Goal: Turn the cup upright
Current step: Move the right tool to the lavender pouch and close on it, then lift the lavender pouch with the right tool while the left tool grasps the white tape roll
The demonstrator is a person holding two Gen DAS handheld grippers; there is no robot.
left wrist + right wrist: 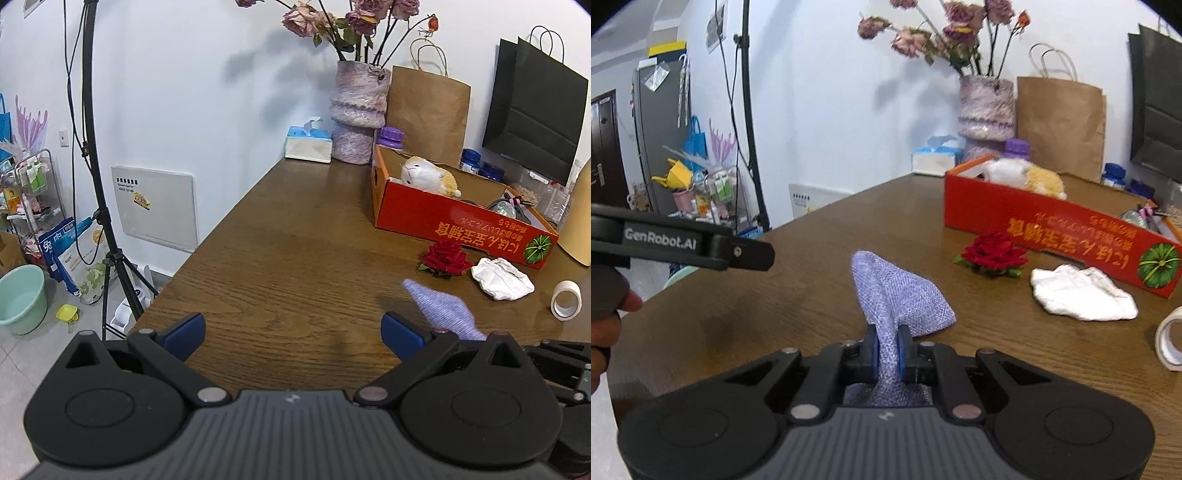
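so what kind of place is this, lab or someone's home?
Looks like a home, probably a living or dining corner. A wooden table against the wall holds a vase of dried roses, a tissue box and paper shopping bags; a household trolley and a washbasin sit on the floor.

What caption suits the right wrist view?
Right gripper pinches a lilac knitted cloth on the wooden table.

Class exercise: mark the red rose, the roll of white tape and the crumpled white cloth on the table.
red rose [993,253], right wrist view, on its petals.
roll of white tape [566,300], left wrist view, on its rim.
crumpled white cloth [1082,293], right wrist view, on its middle.
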